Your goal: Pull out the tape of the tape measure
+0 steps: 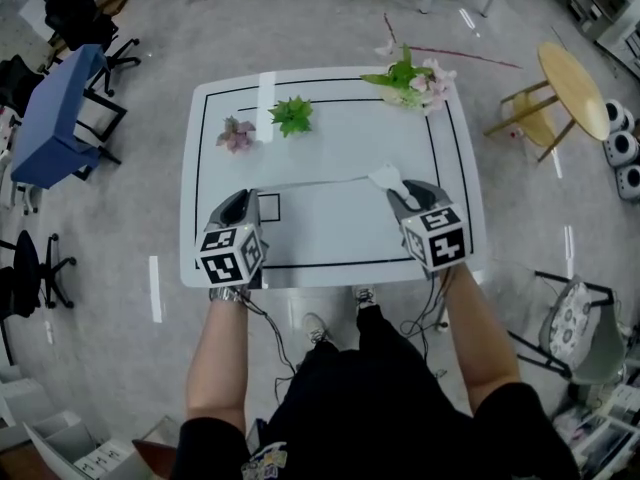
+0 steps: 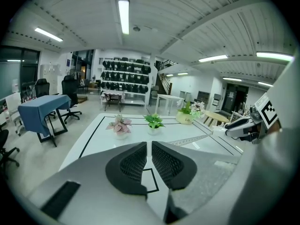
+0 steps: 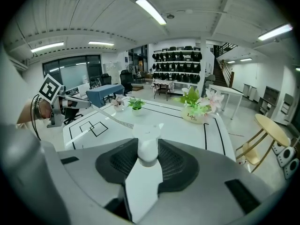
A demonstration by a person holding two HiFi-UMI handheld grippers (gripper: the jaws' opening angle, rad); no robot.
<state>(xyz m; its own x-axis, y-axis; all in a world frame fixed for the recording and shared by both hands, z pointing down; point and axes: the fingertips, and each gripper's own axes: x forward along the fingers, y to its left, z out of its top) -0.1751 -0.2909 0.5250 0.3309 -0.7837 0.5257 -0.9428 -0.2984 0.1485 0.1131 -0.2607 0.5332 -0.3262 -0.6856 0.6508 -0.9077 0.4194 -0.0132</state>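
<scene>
A white tape measure [image 3: 146,137] sits between the pads of my right gripper [image 3: 149,146], which is shut on its body. Its tape [image 3: 108,117] runs out to the left, above the white table [image 1: 330,238], to my left gripper [image 3: 63,101]. In the head view the tape [image 1: 315,183] stretches between the left gripper [image 1: 241,201] and the right gripper [image 1: 401,194] holding the tape measure [image 1: 386,177]. In the left gripper view the left gripper [image 2: 149,146] has its jaws nearly together, pinching the tape's end, and the tape [image 2: 190,139] leads off right toward the right gripper [image 2: 240,128].
A pink plant [image 1: 236,134], a green plant [image 1: 292,115] and a flower pot [image 1: 412,80] stand along the table's far side. Black lines and a small square [image 1: 268,207] mark the tabletop. A blue-covered table [image 1: 55,118] is at the left, a round wooden table [image 1: 572,88] at the right.
</scene>
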